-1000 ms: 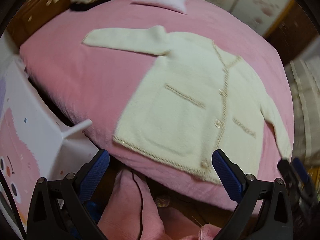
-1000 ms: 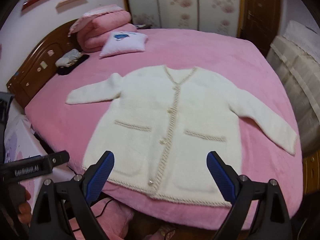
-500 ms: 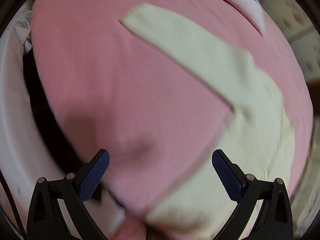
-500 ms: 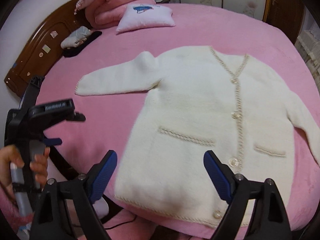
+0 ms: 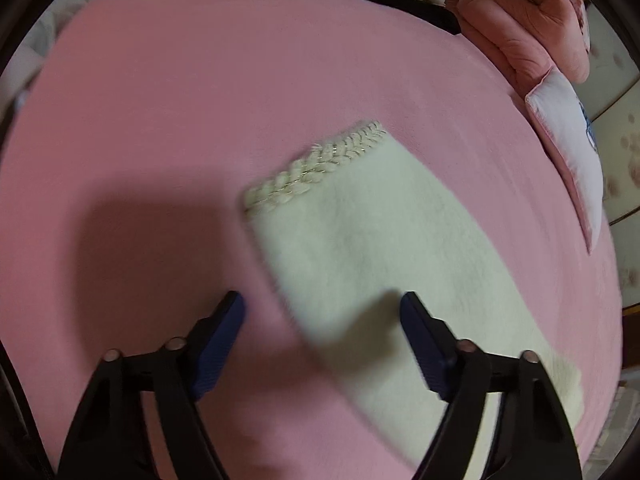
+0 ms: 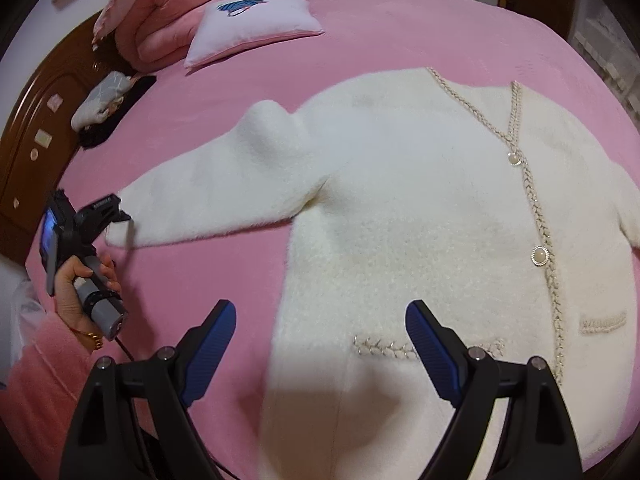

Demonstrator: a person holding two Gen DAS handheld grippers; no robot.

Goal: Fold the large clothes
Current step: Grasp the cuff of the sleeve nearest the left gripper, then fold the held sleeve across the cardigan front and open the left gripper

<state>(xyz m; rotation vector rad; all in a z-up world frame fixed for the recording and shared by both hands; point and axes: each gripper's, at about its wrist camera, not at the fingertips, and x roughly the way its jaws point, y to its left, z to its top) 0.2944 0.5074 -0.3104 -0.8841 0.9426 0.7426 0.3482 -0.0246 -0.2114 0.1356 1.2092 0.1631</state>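
Note:
A cream fluffy cardigan [image 6: 420,208] with braided trim and pearl buttons lies flat, front up, on the pink bed [image 6: 380,32]. Its left sleeve [image 5: 360,248] stretches out, with the braided cuff [image 5: 312,168] just ahead of my left gripper [image 5: 320,316], which is open and hovers over the sleeve. In the right wrist view the left gripper [image 6: 116,210] sits at the sleeve's cuff end. My right gripper [image 6: 320,328] is open above the cardigan's left side, near the pocket trim [image 6: 384,348].
A white pillow [image 6: 256,20] and folded pink quilts [image 6: 168,12] lie at the head of the bed by the wooden headboard [image 6: 36,128]. Small grey and black items [image 6: 104,100] lie near the headboard. Wardrobe doors stand behind the bed.
My left gripper has swung from the bed's foot edge up to the left sleeve's cuff. My right gripper has moved forward and left over the cardigan's body. Both stay open.

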